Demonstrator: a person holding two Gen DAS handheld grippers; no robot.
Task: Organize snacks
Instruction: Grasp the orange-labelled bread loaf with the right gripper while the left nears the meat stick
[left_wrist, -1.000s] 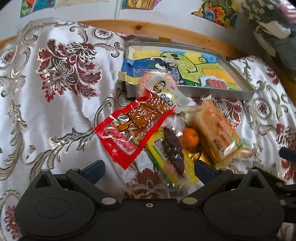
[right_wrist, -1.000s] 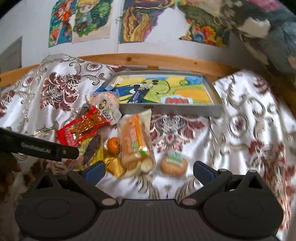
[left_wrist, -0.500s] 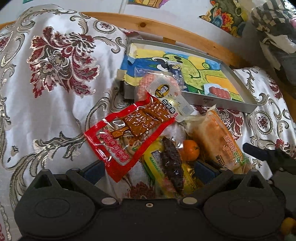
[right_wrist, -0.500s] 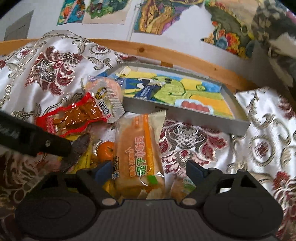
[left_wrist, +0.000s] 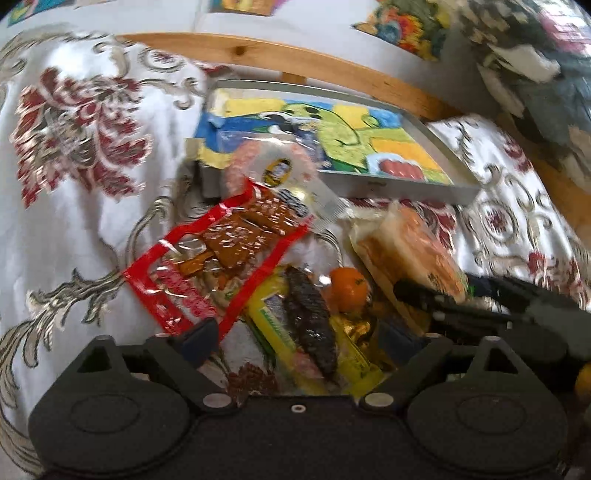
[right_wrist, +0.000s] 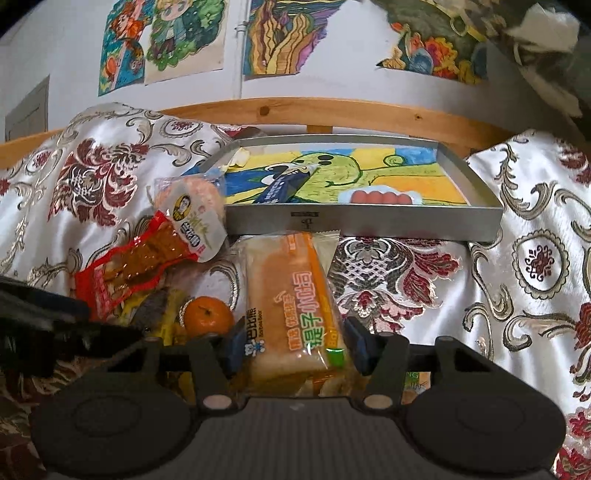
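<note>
Between the blue pads of the right hand-held gripper (right_wrist: 293, 345), on a white satin bedspread with red and silver floral pattern (right_wrist: 517, 229), lies the orange-and-clear plastic-wrapped bread loaf (right_wrist: 291, 306), its near end flanked on both sides by the fingers. The pads sit at the wrapper's sides, but whether they are pressing it cannot be told from this view. The loaf's long axis runs straight away from this gripper, its crimped far end pointing at, and almost touching, the front wall of the shallow grey metal tray lined with a bright cartoon drawing (right_wrist: 369, 225) just beyond. It looks light and soft: the bread would squash under a hard pinch and the glossy film is probably slippery, so a gentle hold across the middle of its width, on the loaf and not on the loose crimped ends, seems best. Just to this gripper's left sits a small orange mandarin (right_wrist: 208, 314). The left hand-held gripper (left_wrist: 295, 336) hangs with its jaws spread wide and holding nothing, a yellow packet with a dark dried strip (left_wrist: 306, 321) between them and a red-edged clear pouch of brown snack pieces (left_wrist: 221, 254) ahead to its left.
</note>
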